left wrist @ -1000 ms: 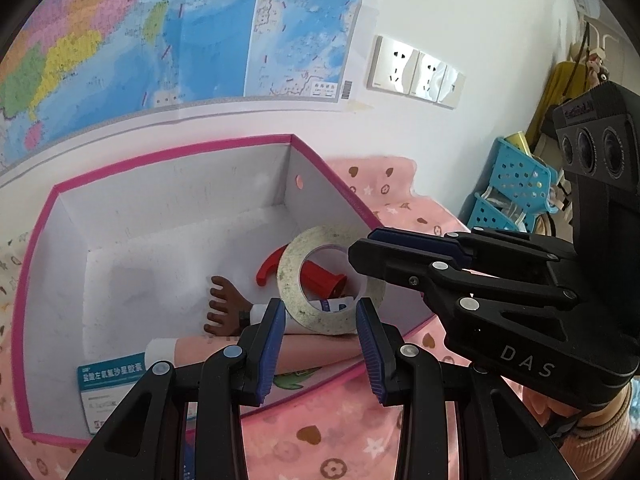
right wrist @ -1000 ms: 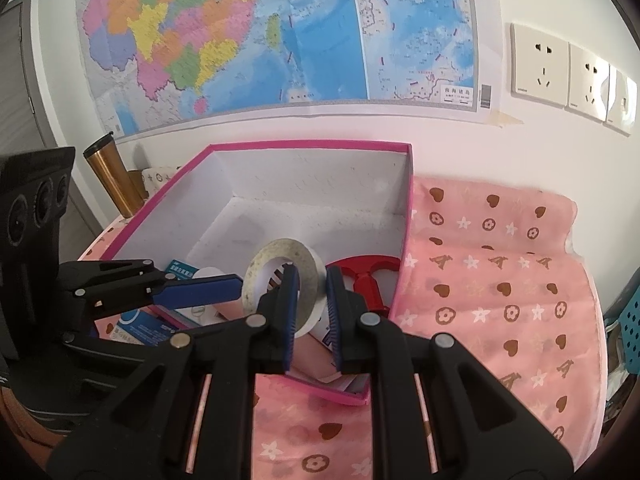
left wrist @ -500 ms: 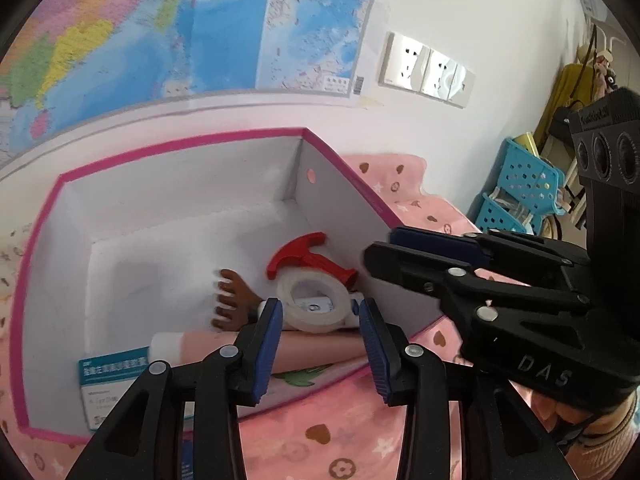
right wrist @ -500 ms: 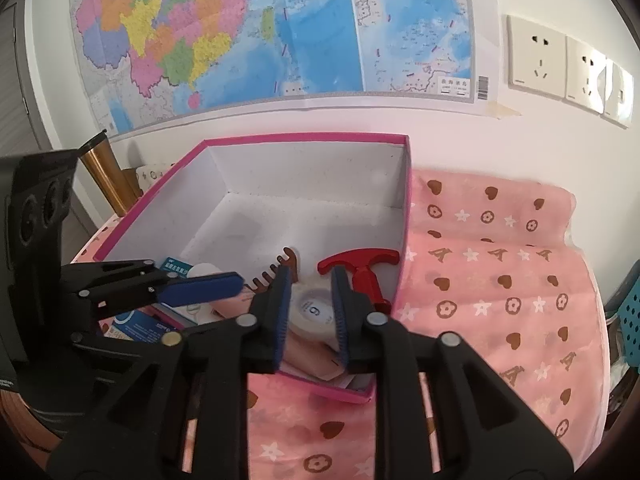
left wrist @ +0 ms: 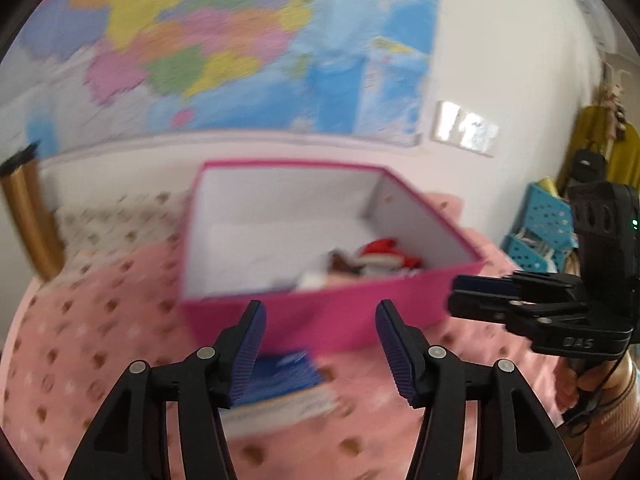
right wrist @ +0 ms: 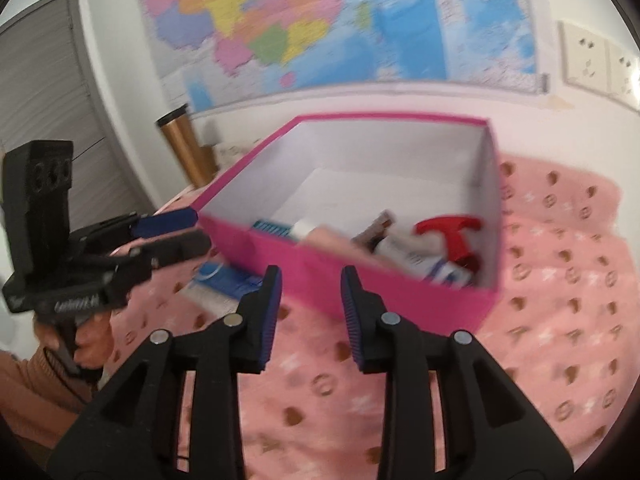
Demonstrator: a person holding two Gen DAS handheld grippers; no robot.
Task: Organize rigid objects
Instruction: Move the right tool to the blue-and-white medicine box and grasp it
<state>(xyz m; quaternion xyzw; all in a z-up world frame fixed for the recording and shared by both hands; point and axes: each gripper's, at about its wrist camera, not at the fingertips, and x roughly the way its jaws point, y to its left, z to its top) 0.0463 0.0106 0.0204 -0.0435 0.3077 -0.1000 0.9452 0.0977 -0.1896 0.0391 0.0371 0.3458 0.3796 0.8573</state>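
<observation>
- Left tongs (left wrist: pixel 320 344): jaws apart, having just been opening, with nothing between them; they hang over the pink patterned cloth (left wrist: pixel 100 340) on the counter
- Right tongs (right wrist: pixel 310 312): jaws apart by a narrower gap, also just been opening, nothing gripped
- Just ahead of the left tongs and partly behind its left finger lies a flat blue packet (left wrist: pixel 280 376) on the cloth, outside the box
- Beyond both tongs stands the pink box (right wrist: pixel 360 280), open-topped with white inner walls
- Inside it, toward the near right corner, lie a red T-shaped handle (right wrist: pixel 452 232), a brown comb-like piece (right wrist: pixel 376 228), a pale tube (right wrist: pixel 324 240) and a blue-printed pack (right wrist: pixel 272 227); blur hides finer detail
- Farthest, a gold tumbler (right wrist: pixel 186 148) to the left and a wall map (left wrist: pixel 240 48)
</observation>
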